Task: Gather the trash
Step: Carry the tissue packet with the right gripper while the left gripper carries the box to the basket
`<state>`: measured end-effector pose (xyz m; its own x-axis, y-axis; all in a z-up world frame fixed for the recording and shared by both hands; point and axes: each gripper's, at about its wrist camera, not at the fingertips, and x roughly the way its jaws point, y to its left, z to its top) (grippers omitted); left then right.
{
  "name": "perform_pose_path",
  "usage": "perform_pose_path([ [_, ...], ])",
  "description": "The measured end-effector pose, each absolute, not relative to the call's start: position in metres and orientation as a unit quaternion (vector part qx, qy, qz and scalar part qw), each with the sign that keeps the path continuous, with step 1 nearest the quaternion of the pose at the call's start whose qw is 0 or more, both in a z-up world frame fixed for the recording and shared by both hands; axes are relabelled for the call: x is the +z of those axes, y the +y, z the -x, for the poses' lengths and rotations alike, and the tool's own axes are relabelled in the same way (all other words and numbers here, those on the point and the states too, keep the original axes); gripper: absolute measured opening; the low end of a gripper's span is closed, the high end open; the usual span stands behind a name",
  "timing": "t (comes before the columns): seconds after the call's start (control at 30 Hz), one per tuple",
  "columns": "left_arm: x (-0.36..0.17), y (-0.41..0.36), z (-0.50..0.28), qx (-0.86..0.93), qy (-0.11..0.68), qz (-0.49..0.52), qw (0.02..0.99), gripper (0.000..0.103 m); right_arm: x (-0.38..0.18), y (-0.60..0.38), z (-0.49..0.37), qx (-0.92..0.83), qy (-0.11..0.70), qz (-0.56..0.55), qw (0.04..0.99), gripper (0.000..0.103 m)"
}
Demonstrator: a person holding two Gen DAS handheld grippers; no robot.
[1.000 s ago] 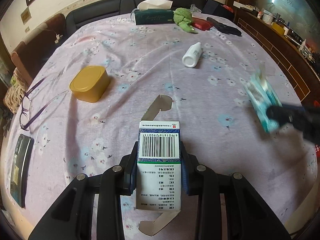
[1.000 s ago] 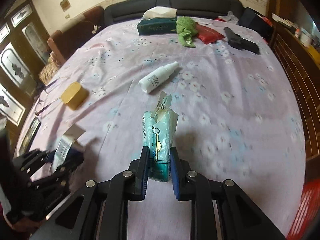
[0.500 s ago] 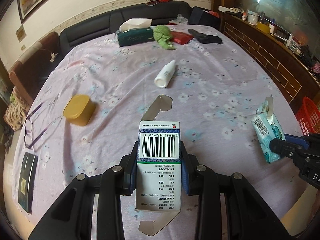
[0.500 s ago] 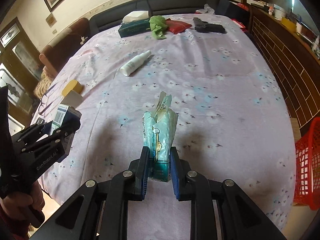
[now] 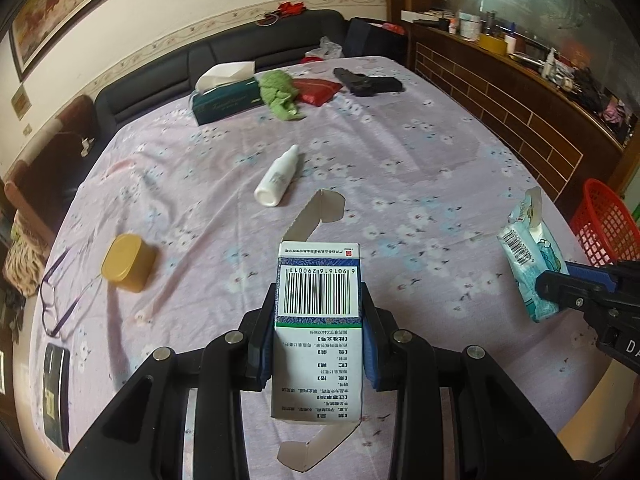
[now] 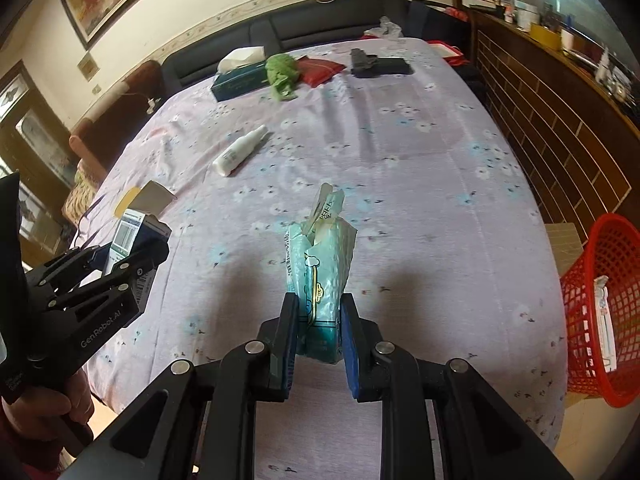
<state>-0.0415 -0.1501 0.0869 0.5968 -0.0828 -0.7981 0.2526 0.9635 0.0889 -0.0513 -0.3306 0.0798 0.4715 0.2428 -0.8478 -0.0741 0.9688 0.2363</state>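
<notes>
My left gripper (image 5: pixel 318 336) is shut on a white and green medicine carton (image 5: pixel 318 320) with a barcode and both end flaps hanging open. It hangs above the near part of the flowered tablecloth (image 5: pixel 400 152). My right gripper (image 6: pixel 319 328) is shut on a crumpled teal tissue packet (image 6: pixel 320 264), also held above the cloth. In the left wrist view the packet (image 5: pixel 528 264) and the right gripper (image 5: pixel 556 288) show at the right edge. In the right wrist view the carton (image 6: pixel 128 240) and the left gripper (image 6: pixel 136 252) show at the left. A red mesh basket (image 6: pixel 600 304) stands on the floor off the table's right side.
A white spray bottle (image 5: pixel 278 178) lies mid-table and a yellow tub (image 5: pixel 128 264) sits at the left beside glasses (image 5: pixel 56 300) and a dark phone (image 5: pixel 56 392). At the far end are a tissue box (image 5: pixel 226 98), green cloth (image 5: pixel 278 92), red pouch (image 5: pixel 318 90) and black item (image 5: pixel 370 84).
Both grippers have drawn back from the table's middle and risen, each keeping its item. The red basket has come into view at the right.
</notes>
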Motion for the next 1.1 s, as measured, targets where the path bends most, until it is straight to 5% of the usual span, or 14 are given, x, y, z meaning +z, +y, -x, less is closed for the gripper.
perform_pose_path([
  [1.1,0.096,-0.227,0.059,-0.185,0.425,-0.129,0.877,0.033,0.091,-0.403,0.090,0.018,0.486,-0.143,0.862,0.022],
])
